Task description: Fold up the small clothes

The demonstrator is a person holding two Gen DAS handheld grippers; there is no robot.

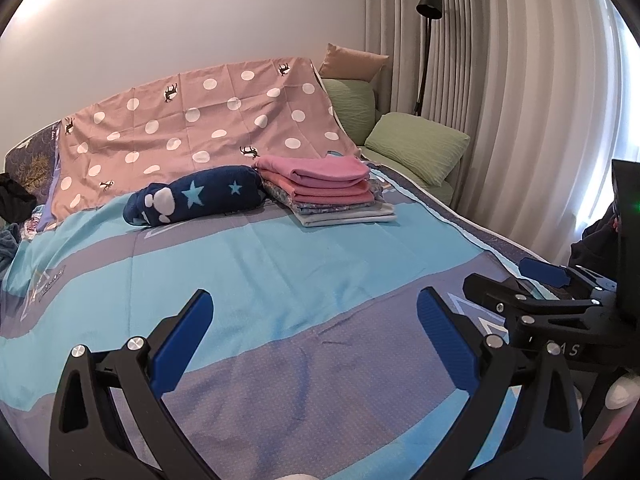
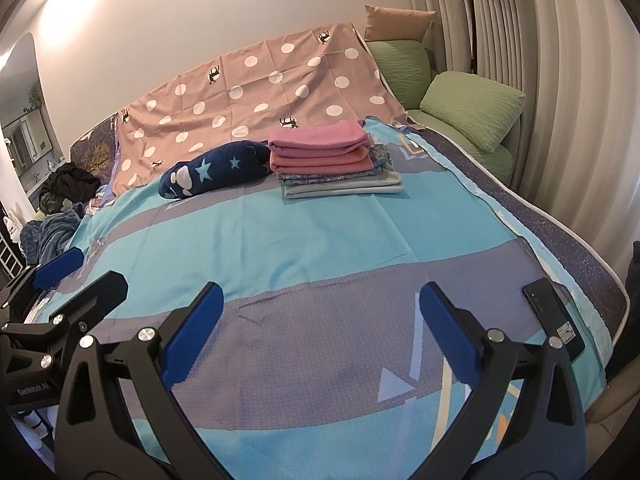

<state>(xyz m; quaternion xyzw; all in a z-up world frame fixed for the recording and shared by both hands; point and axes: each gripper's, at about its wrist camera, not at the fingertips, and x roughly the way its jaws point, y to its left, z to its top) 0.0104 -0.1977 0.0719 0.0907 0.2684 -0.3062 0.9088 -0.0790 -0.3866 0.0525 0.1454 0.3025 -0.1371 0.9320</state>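
Left tool (image 1: 314,324) and right tool (image 2: 320,316) both spread wide, empty, above bed (image 2: 304,240). Folded stack (image 2: 332,160) done at far end. Unfolded heap (image 2: 60,200) at left edge likely remaining.

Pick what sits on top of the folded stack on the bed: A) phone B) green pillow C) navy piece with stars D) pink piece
D: a pink piece tops the folded stack; the navy star piece lies beside the stack on its left, and the phone lies near the bed's right edge.
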